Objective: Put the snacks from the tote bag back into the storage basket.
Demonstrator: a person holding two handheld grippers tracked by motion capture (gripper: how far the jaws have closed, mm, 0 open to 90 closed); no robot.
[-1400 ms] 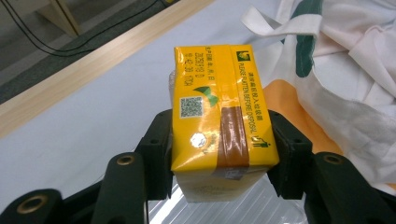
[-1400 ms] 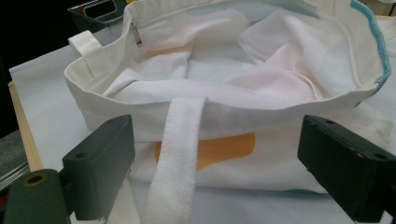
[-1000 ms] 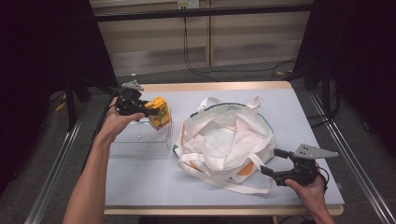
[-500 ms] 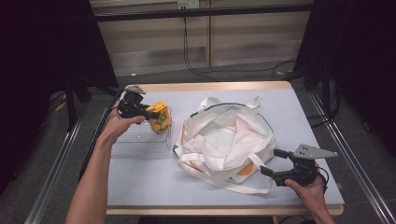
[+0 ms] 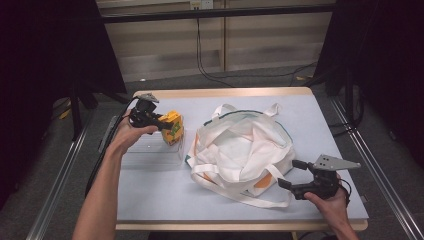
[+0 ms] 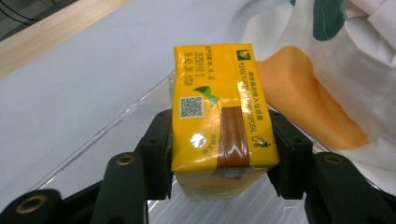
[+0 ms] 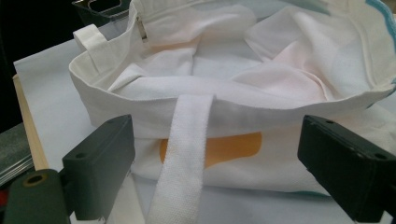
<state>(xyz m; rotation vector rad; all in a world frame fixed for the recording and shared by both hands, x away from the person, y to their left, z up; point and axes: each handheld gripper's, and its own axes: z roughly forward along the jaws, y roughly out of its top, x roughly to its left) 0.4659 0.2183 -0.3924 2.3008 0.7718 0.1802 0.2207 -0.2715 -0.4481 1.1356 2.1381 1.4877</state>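
A yellow drink carton (image 6: pixel 217 112) sits between the pads of my left gripper (image 6: pixel 219 144), which is shut on its two sides. In the high view the carton (image 5: pixel 175 134) hangs over the right end of a clear plastic tray (image 5: pixel 150 152) at the table's left, with the left gripper (image 5: pixel 167 126) reaching in from the left. A white tote bag (image 5: pixel 240 150) with orange and teal patches lies open in the middle. My right gripper (image 5: pixel 290 174) stands open at the bag's near right edge. In the right gripper view a white strap (image 7: pixel 184 154) runs between the wide-apart jaws, which do not touch it.
The bag's mouth (image 7: pixel 233 84) gapes toward the right gripper, with the fabric slumped inside. The bag's orange patch (image 6: pixel 299 93) lies just beyond the carton. The table has a wooden rim (image 5: pixel 220 92), and metal rails run along both of its sides.
The left gripper has shifted slightly with the carton, staying over the clear tray. The right gripper and the bag have not moved.
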